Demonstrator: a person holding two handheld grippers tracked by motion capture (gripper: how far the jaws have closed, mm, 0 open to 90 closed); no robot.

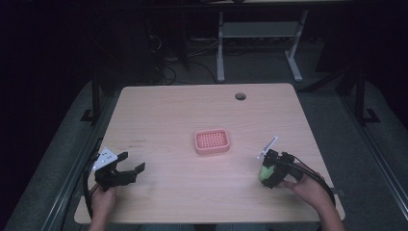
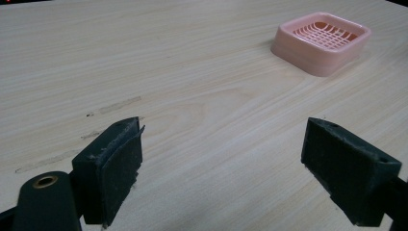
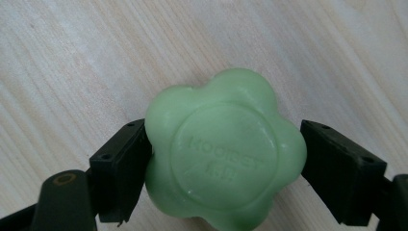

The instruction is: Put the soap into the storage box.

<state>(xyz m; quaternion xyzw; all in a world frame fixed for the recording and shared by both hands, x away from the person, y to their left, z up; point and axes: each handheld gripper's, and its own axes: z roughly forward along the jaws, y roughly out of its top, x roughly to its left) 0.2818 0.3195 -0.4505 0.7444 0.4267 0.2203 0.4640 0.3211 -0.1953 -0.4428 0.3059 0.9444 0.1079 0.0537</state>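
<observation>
Right gripper view shows the right gripper (image 3: 225,159) clamped on a green flower-shaped soap (image 3: 223,149), one black jaw pressing each side of it, with the wooden table (image 3: 72,57) close behind. The jaws touch only the rounded lobes of the soap, so I judge that the grip is not very secure: the smooth bar can twist or slide out if the hand turns quickly, and then it would fall on the table beside the dish. In the high view this gripper (image 1: 270,169) is at the lower right of the frame, well apart from the pink soap dish (image 1: 211,141), which stands in the middle of the table. The dish has a slotted grid floor, and nothing lies in it. Another risk, in my opinion, is that a jaw bumps the light dish on its rim and pushes it away. The left gripper (image 1: 126,169) rests at the lower left with its jaws wide apart and holding nothing.
</observation>
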